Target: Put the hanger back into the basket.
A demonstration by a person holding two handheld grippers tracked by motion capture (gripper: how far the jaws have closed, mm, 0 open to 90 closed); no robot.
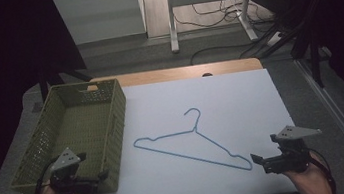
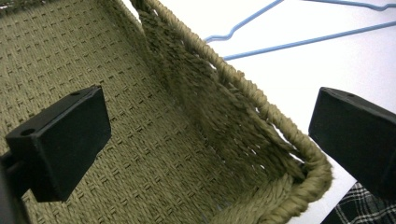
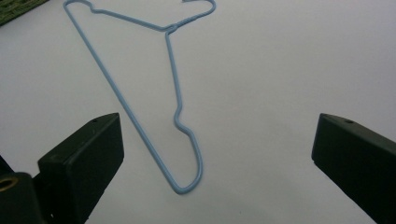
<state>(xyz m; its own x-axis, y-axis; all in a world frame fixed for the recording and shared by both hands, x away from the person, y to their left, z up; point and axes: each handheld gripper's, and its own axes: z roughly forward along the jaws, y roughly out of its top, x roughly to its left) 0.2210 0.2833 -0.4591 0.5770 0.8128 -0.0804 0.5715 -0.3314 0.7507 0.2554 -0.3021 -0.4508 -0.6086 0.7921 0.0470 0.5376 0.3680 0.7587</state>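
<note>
A light-blue wire hanger lies flat on the white sheet, its hook toward the far side. An olive woven basket stands at the left, empty. My left gripper hovers over the basket's near right corner, open, one jaw inside the basket and one outside. In the left gripper view the gripper straddles the basket's rim, and the hanger lies beyond. My right gripper is open just right of the hanger's near end. In the right gripper view the gripper is empty, with the hanger ahead.
The white sheet covers a wooden table whose far edge shows behind it. Beyond the table are desk legs and loose cables on the floor. Plaid cloth shows below the basket's corner.
</note>
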